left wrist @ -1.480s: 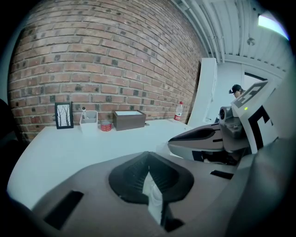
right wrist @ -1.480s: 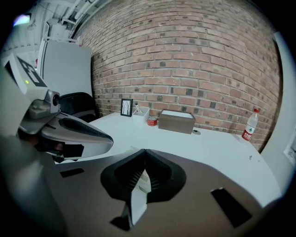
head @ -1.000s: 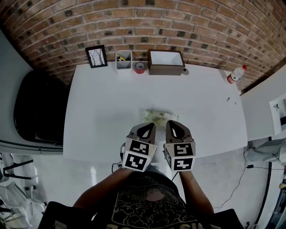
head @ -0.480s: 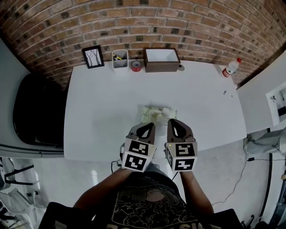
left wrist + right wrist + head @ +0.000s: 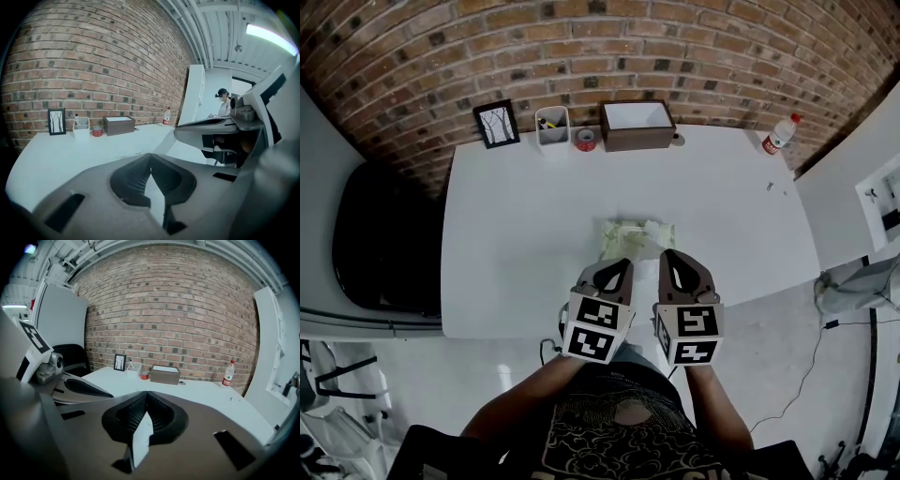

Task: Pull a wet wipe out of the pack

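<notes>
Grippers side by side at the near edge of the white tabletop (image 5: 516, 234). On the left gripper (image 5: 624, 263) the jaws are pressed together at the tips, with nothing between them. Same story on the right gripper (image 5: 667, 255): jaws closed tip to tip, empty. The wet wipe pack (image 5: 635, 239) lies flat just beyond both sets of tips, near the tabletop's middle. Back along the brick wall stand a picture frame (image 5: 497, 122), a white holder (image 5: 552, 127), a brown box (image 5: 637, 125) and, far right, a bottle (image 5: 776, 134).
</notes>
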Demonstrator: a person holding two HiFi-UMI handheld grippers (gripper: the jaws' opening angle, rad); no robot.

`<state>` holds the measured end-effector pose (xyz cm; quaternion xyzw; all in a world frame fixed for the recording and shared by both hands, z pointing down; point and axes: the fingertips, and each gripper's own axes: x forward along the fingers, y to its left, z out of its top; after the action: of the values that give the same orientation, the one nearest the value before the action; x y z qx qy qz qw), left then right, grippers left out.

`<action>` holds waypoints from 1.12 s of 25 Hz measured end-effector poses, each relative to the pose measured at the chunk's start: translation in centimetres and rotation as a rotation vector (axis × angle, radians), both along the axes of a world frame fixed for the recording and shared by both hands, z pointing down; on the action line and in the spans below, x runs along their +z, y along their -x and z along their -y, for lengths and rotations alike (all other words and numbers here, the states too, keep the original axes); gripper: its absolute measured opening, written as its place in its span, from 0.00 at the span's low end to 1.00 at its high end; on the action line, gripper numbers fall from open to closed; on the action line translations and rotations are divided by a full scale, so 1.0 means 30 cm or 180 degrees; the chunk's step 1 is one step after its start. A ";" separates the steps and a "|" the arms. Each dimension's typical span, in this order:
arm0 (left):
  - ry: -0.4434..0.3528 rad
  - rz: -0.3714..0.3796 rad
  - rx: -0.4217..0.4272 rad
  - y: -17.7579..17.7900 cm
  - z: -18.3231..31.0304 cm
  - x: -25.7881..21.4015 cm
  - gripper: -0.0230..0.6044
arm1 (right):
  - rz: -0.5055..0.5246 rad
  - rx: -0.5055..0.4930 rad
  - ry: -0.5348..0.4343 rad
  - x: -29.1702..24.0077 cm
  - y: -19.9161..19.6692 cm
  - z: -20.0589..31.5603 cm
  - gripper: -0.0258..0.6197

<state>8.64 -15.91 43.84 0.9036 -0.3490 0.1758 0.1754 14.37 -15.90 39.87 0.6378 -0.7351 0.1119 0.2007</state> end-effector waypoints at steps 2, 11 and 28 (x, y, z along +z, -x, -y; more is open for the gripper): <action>-0.0018 -0.0012 0.0016 0.009 -0.009 -0.008 0.06 | -0.0008 0.0014 -0.0015 -0.004 0.012 -0.015 0.07; -0.0080 -0.0092 0.0126 0.017 -0.067 -0.034 0.06 | -0.0022 0.0127 -0.0120 -0.037 0.042 -0.097 0.07; -0.0223 -0.0242 0.0266 0.008 -0.173 -0.093 0.06 | -0.0046 0.0253 -0.0165 -0.035 0.060 -0.234 0.07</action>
<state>8.40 -10.70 41.05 0.9291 -0.3099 0.1361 0.1492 12.57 -8.90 38.81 0.6723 -0.7103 0.0962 0.1848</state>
